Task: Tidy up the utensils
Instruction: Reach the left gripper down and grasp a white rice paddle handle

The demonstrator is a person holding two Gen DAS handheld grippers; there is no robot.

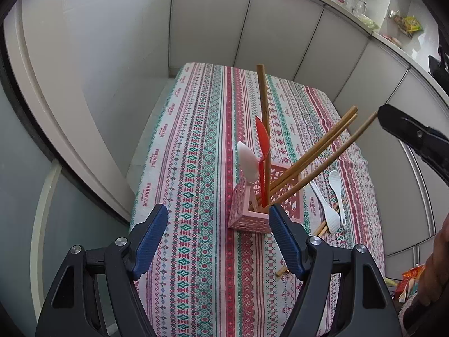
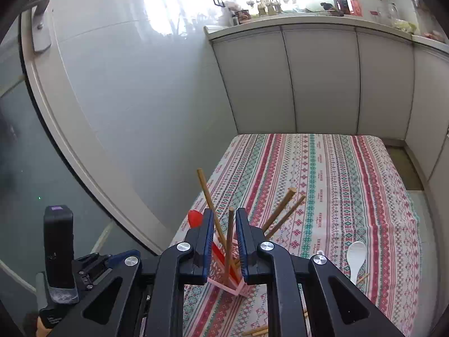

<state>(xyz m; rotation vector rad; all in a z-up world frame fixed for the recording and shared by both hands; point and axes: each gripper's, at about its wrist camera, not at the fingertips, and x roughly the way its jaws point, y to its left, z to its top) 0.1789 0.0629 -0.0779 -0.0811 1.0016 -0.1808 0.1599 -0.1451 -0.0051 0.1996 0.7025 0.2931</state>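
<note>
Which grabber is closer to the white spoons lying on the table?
Left, I think. The left gripper hovers open just short of the pink holder, the white spoons beside it. The right gripper sits over the holder, spoons off to its right.

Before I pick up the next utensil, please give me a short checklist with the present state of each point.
1. Pink holder upright on the tablecloth: ok.
2. Right gripper free: ok; a chopstick stands between the fingers, not pressed.
3. Left gripper open, nothing in it: ok.
4. All utensils in holder: not ok; two white spoons lie beside it.
5. Loose chopsticks graspable: cannot tell; spoons partly cover them.
</note>
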